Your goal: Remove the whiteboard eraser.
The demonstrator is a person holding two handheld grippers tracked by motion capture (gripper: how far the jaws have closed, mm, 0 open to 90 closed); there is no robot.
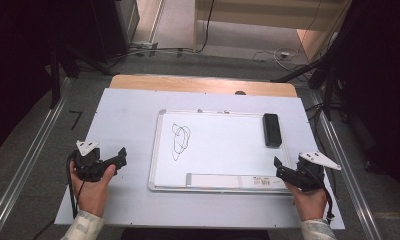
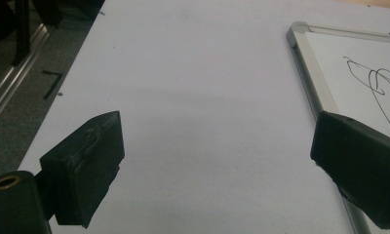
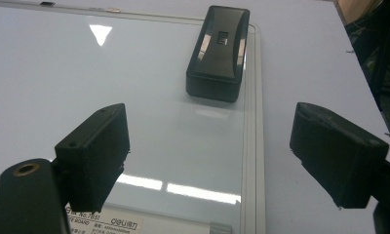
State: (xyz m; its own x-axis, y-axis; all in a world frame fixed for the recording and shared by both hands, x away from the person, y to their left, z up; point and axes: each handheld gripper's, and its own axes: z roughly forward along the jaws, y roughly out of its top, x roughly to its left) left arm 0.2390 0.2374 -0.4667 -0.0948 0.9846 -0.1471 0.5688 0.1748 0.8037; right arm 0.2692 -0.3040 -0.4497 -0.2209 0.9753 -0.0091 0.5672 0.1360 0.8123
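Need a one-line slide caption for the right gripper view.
Open right gripper faces a black eraser lying at the whiteboard edge, nothing between its jaws.

Right gripper [image 3: 210,146]: jaws wide apart, nothing between. Straight ahead, flat shiny whiteboard with silver metal frame [image 3: 249,161], bare and smooth, easy to slide over. Farther ahead, black boxy plastic eraser [image 3: 217,51] sits on board, only bump in way. To its right, bare white table cover [image 3: 300,63], free room.

Left gripper [image 2: 217,161]: jaws wide apart, nothing between. Ahead, flat white cover, open path. Board frame edge lies just to its right, low step only.
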